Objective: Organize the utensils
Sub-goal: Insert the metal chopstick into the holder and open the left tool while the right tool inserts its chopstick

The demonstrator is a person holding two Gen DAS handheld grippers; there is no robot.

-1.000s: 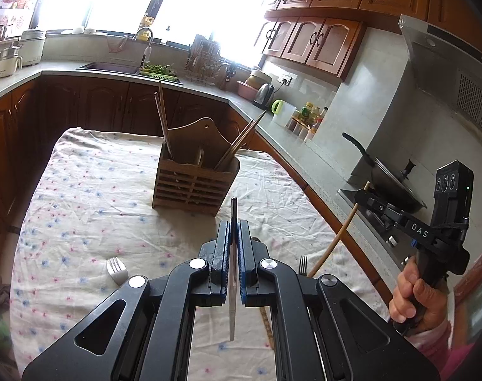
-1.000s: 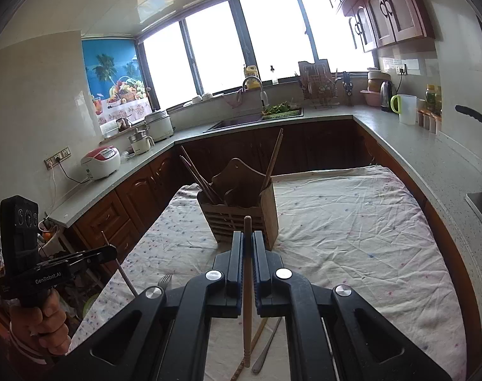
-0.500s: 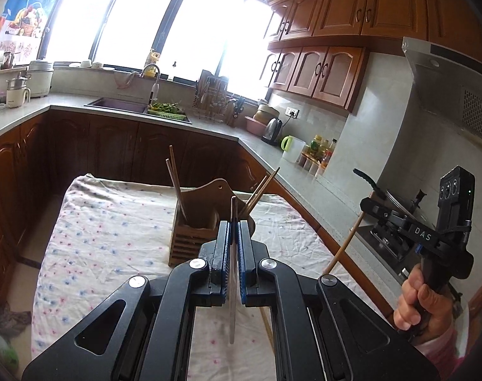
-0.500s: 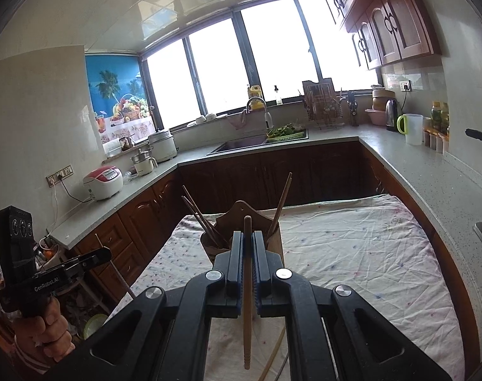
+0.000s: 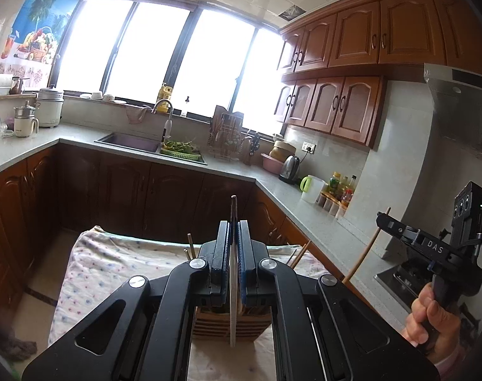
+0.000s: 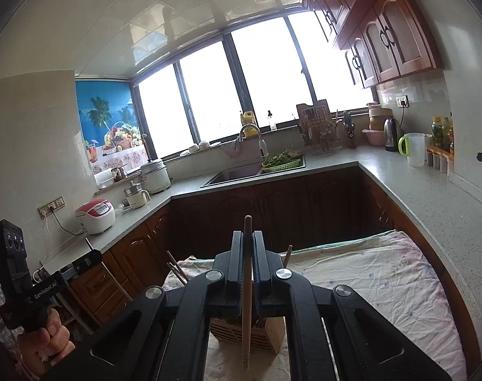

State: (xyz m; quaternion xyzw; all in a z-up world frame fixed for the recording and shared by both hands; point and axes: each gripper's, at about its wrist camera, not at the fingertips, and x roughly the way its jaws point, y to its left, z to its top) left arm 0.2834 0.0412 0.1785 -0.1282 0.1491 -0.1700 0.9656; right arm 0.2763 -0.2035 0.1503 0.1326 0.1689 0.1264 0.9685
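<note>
Cloth-covered surface [image 6: 383, 270] carries the slatted wooden utensil holder [image 5: 231, 324], which sits straight below and just ahead of both tools, chopsticks [image 6: 174, 266] already poking from it. Left hand-held gripper [image 5: 234, 254] is clamped tight on a thin metal utensil [image 5: 232, 317] and right hand-held gripper [image 6: 247, 263] on a wooden stick [image 6: 246, 317], perhaps a chopstick. Both long axes run upright, lower ends hanging in front of the holder; neither looks clearly nearer, so each needs carrying over the open top, then lowering.
</note>
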